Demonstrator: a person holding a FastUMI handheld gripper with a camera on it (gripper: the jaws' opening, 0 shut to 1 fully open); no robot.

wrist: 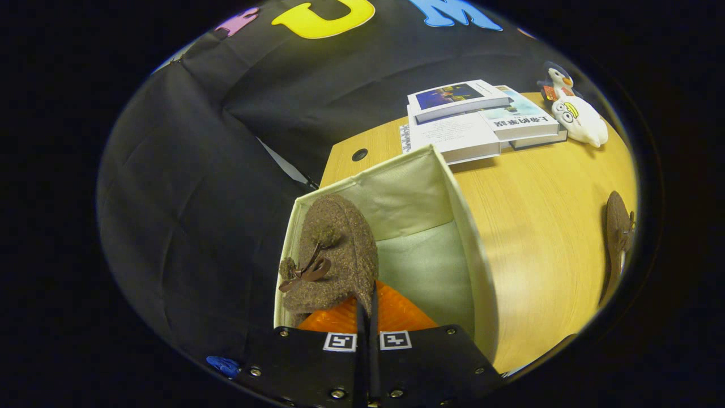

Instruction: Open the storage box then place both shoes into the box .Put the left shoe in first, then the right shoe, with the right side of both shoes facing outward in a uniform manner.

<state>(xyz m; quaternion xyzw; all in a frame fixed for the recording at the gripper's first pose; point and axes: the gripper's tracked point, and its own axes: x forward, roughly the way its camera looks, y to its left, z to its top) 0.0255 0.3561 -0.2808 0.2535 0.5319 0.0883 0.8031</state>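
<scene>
Gripper (pixel 367 306) clamping fuzzy brown shoe (pixel 334 255)

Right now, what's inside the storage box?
The fingers, shut on a brown shoe, hold it inside the storage box. Pale lining shows beside it; the shoe covers the floor beneath.

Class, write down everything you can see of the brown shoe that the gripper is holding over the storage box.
The brown shoe looks like fuzzy, felt-like fabric, with a dark brown bow and small pompoms on its upper. It has an orange ribbed sole, seen just ahead of the fingers. The gripper is shut on its rear edge, fingers nearly together. The shoe points away from the gripper, toe toward the far wall of the open storage box, and sits by the box's left wall.
</scene>
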